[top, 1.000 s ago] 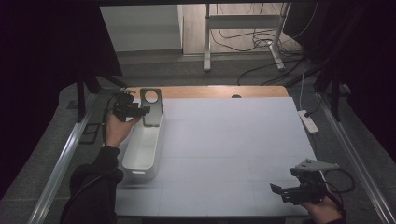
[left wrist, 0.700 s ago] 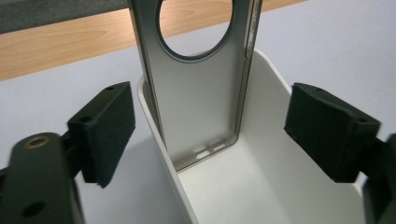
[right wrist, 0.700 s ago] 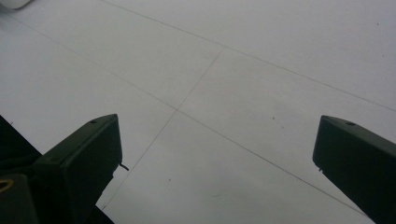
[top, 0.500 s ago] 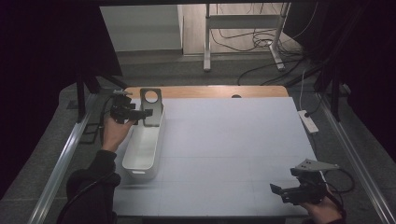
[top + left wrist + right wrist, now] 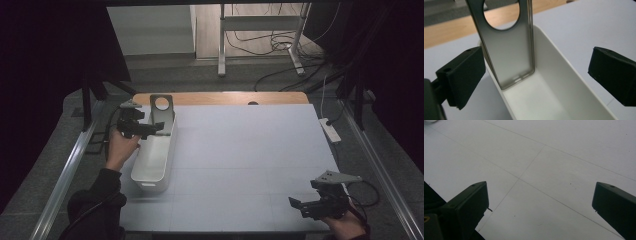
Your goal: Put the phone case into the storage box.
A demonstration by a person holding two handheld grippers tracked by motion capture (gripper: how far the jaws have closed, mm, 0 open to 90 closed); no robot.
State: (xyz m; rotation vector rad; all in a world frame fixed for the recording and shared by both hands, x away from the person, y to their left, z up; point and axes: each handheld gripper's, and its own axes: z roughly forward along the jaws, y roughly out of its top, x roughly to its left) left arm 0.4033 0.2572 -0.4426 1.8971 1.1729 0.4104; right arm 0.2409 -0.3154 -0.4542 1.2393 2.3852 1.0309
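A long white rectangular bin [image 5: 152, 155] lies in the left half of the high view, on the pale grey table mat [image 5: 250, 160], with its long side running from the lower left toward the upper middle of the frame. At the far end of the bin a flat grey metal plate [image 5: 162, 109] with a round hole near its top stands upright, leaning against the end wall; in the left gripper view the same metal plate [image 5: 509, 47] fills the upper middle of the frame and its lower edge rests on the white floor of the bin [image 5: 541, 100]. The left gripper [image 5: 159, 131] is held by a hand [image 5: 121, 147] just over the left rim of the bin, near its far end. In its own view the left gripper [image 5: 536, 77] has its two black jaws wide apart, one at each side of the frame, and they hold nothing; the plate and the bin are seen between them but not touched. The right gripper [image 5: 299, 206] is in the lower right corner of the high view, well apart from the bin, low over the mat. In its own view the right gripper [image 5: 540, 202] is also wide open and empty, with only the mat [image 5: 549, 157] and its thin seam lines under it. Beyond the mat a strip of wooden tabletop [image 5: 225, 98] shows at the far edge, and a white power strip [image 5: 331, 130] lies beside the right edge of the table.
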